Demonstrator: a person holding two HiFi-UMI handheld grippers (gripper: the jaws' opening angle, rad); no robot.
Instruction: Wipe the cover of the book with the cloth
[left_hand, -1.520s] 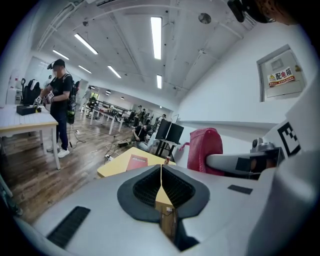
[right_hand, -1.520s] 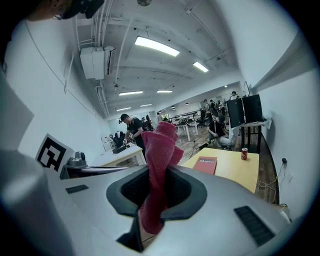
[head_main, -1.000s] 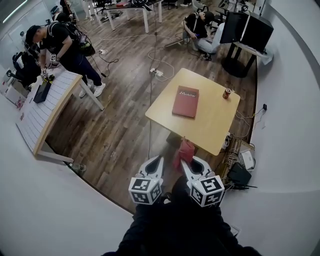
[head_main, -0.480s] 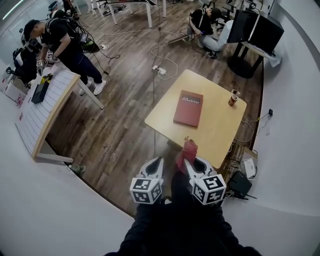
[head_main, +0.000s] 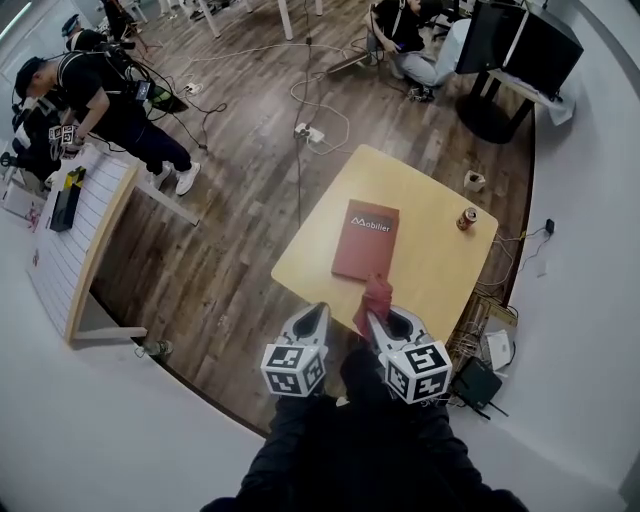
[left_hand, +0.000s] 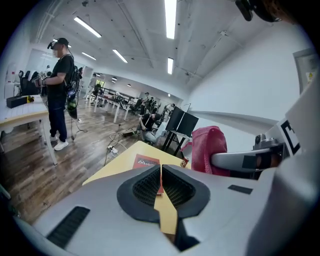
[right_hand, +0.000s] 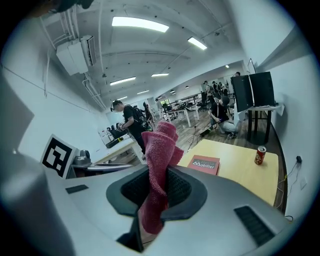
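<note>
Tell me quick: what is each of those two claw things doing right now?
Left gripper: jaws shut, nothing between them.
Right gripper: jaws shut on the red cloth.

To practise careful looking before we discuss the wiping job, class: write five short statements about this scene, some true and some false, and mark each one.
1. The right hand-held gripper is shut on the pink cloth. True.
2. The red book lies closed on the wooden table. True.
3. The left hand-held gripper holds the book. False: its jaws are together with nothing between them.
4. The cloth is pressed on the book's cover. False: it is held in the right hand-held gripper, not yet on the cover.
5. The drink can stands on the book. False: it stands on the table, apart from the book.
</note>
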